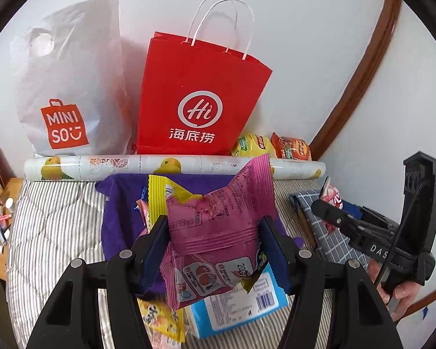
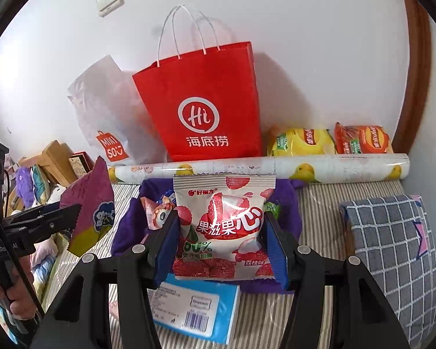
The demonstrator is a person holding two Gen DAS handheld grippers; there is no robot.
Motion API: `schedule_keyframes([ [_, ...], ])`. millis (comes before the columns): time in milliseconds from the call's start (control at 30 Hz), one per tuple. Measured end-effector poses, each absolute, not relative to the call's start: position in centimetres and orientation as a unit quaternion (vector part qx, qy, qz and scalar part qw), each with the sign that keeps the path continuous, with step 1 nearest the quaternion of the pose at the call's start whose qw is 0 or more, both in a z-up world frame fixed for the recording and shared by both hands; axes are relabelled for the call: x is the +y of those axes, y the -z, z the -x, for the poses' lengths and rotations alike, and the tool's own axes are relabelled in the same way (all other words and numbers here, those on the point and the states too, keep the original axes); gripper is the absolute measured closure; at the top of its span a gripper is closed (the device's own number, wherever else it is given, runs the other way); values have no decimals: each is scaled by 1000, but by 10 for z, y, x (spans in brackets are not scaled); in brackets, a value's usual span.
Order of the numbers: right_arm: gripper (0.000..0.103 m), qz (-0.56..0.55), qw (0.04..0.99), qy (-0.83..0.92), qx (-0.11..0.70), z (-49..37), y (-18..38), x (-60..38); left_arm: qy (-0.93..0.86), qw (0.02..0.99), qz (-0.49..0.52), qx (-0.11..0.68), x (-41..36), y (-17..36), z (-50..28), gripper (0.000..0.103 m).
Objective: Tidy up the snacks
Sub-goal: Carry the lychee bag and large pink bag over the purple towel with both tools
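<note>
My left gripper [image 1: 212, 232] is shut on a pink snack bag [image 1: 218, 232] and holds it above a purple cloth [image 1: 119, 218] with loose snack packets on it. It also shows at the left of the right wrist view [image 2: 58, 215], with the pink bag [image 2: 91, 203] in it. My right gripper [image 2: 221, 229] is shut on a white and red lychee snack bag [image 2: 221, 221] above the same purple cloth [image 2: 128, 232]. It shows at the right of the left wrist view [image 1: 325, 206]. A red paper bag [image 1: 200, 96] stands upright by the wall.
A white Miniso plastic bag [image 1: 69, 87] stands left of the red bag. A yellow chip bag [image 2: 302, 142] and an orange chip bag [image 2: 363, 139] lie behind a paper roll [image 2: 276, 165]. A blue box [image 2: 194, 308] lies on the striped bedding. A checked pillow [image 2: 392, 247] is on the right.
</note>
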State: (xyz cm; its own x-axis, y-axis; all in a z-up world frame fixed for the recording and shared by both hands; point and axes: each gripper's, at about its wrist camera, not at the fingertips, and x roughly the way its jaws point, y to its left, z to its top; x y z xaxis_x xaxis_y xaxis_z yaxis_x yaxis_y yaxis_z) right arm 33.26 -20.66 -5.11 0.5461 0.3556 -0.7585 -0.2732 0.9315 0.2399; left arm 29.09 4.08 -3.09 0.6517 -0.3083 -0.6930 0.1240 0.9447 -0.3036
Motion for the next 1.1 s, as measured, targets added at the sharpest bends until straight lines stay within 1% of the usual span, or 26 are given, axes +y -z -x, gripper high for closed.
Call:
schedule_keyframes([
  [233, 47, -60, 865, -180, 465, -357, 85, -214, 116, 895, 125, 412, 43, 49, -323, 42],
  [467, 47, -83, 865, -183, 459, -369, 106, -222, 115, 888, 125, 428, 39, 68, -343, 42],
  [833, 47, -76, 869, -184, 454, -360, 133, -228, 117, 882, 105, 444, 30, 83, -349, 42],
  [1100, 47, -84, 861, -173, 471, -361, 157, -236, 109, 877, 111, 455, 37, 98, -348, 42],
])
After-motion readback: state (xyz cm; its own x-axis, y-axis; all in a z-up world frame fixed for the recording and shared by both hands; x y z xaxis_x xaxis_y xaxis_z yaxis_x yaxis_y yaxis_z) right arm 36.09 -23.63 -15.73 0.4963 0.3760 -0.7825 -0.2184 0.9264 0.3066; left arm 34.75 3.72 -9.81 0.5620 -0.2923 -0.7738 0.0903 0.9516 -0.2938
